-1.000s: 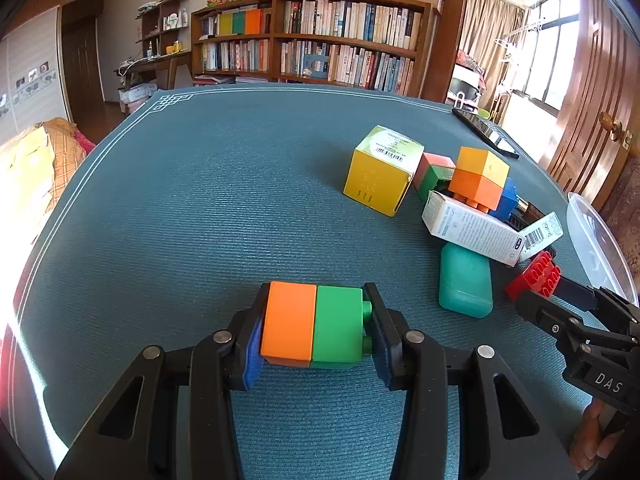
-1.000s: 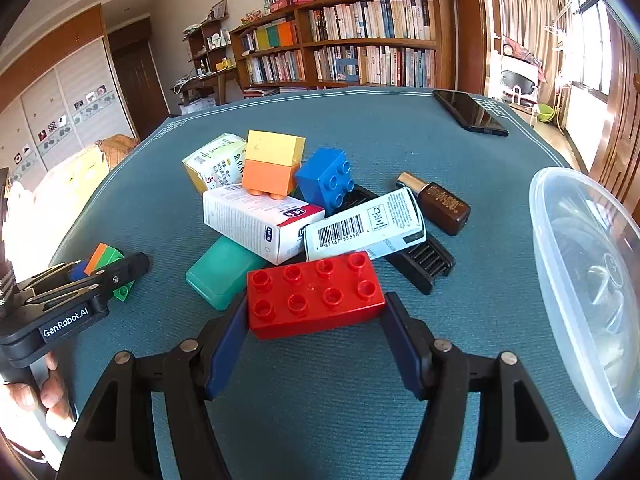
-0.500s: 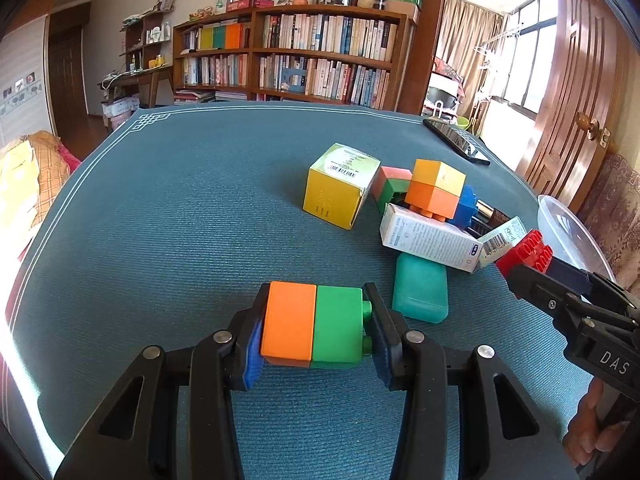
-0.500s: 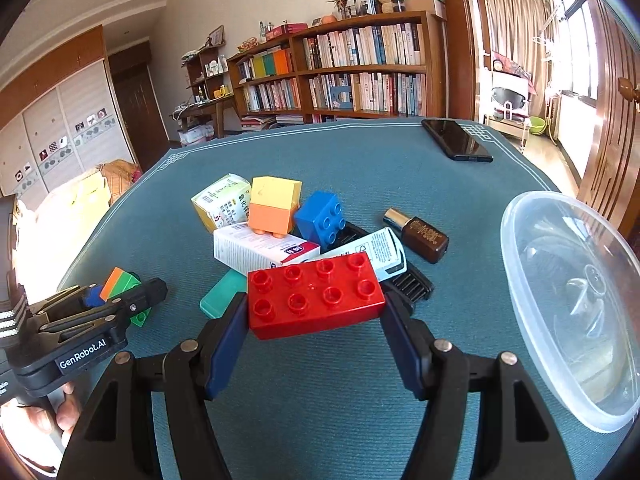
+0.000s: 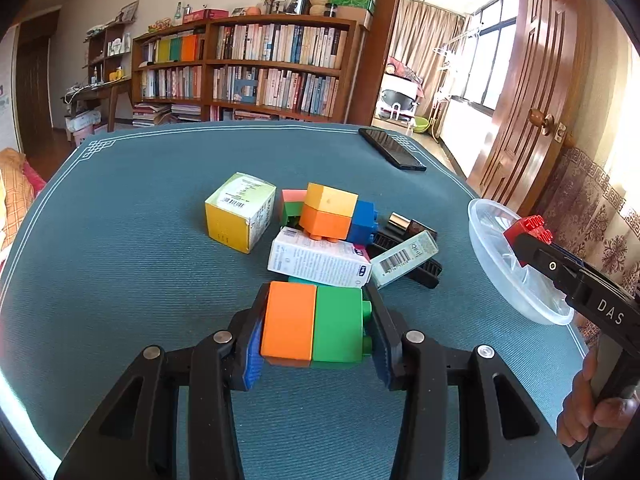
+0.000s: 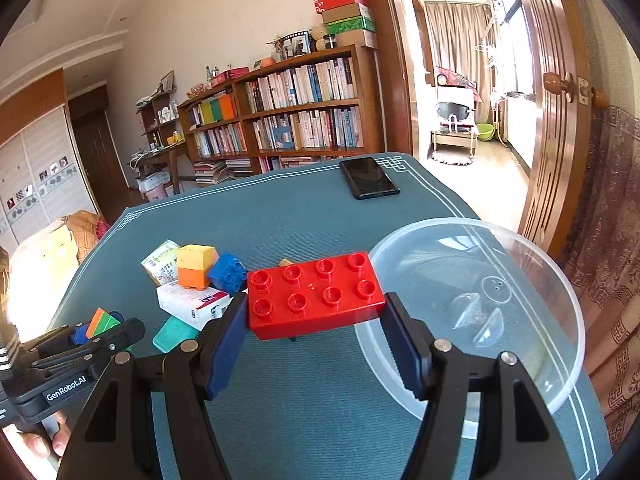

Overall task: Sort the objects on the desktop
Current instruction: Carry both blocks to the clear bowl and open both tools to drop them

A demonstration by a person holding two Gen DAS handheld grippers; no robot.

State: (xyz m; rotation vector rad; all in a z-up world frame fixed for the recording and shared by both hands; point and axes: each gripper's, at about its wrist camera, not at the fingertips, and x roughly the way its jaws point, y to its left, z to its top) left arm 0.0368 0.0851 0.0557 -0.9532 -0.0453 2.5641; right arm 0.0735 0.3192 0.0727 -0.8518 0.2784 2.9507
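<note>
My left gripper (image 5: 316,328) is shut on an orange and green block pair (image 5: 314,322), held above the teal table mat (image 5: 132,240). My right gripper (image 6: 314,300) is shut on a red studded brick (image 6: 314,292), held beside the near-left rim of the clear plastic bowl (image 6: 480,304). The left wrist view shows that red brick (image 5: 528,230) over the bowl (image 5: 492,252) at the right. The pile in the middle holds a yellow box (image 5: 240,212), a yellow and orange block stack (image 5: 328,210), a blue block (image 5: 362,222) and a white carton (image 5: 316,260).
A black phone (image 6: 368,178) lies at the table's far right. A barcoded tube (image 5: 406,258), a dark bottle (image 5: 412,226) and a black comb (image 5: 424,270) lie in the pile. A teal case (image 6: 174,334) sits under the carton. A wooden door (image 5: 540,92) stands to the right.
Both grippers rose and swung right with their blocks still held. The pile now sits straight ahead of the left gripper, and the bowl is closer to the right gripper.
</note>
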